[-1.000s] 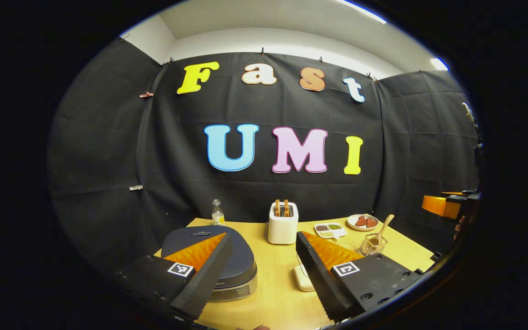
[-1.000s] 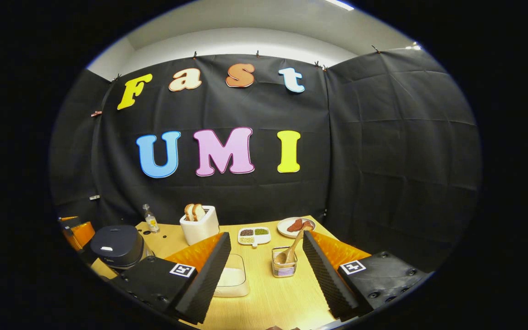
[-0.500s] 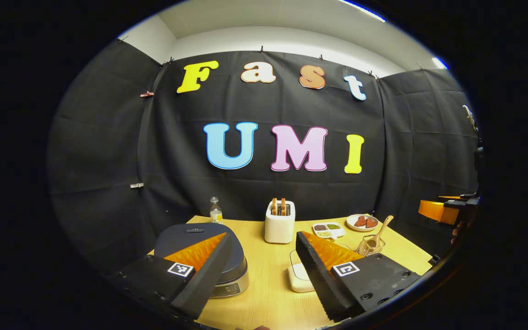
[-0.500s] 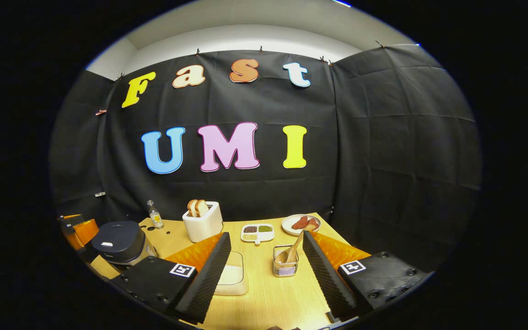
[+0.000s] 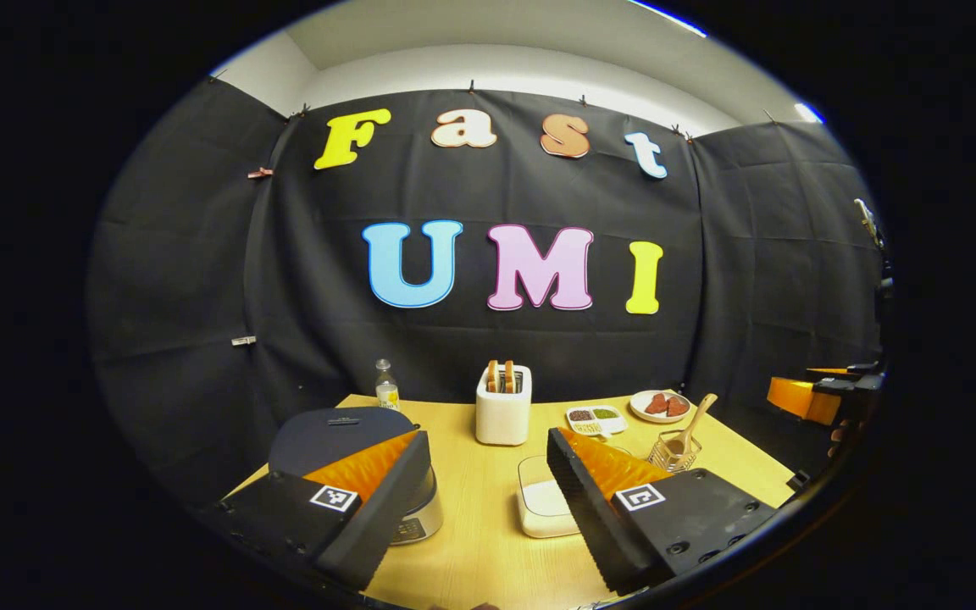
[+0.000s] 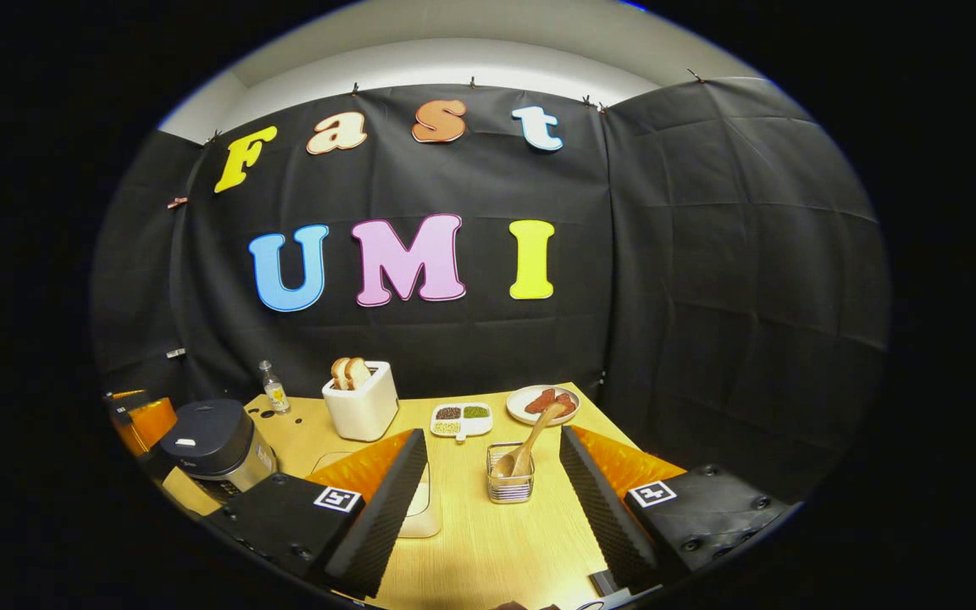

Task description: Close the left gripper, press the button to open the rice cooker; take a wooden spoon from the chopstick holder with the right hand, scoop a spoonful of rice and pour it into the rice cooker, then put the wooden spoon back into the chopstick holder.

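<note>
A light wooden tabletop [image 6: 488, 551] carries the dark grey, closed rice cooker [image 5: 344, 436] at its left side. The left gripper [image 5: 488, 500] hovers wide apart, holding nothing. The right gripper [image 6: 492, 508] is likewise spread (nothing gripped). The wire chopstick holder [image 6: 510, 485] holds the tilted wooden spoon [image 6: 529, 440].

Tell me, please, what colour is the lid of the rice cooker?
The rice cooker lid is dark grey, seen best in the right gripper view.
</note>
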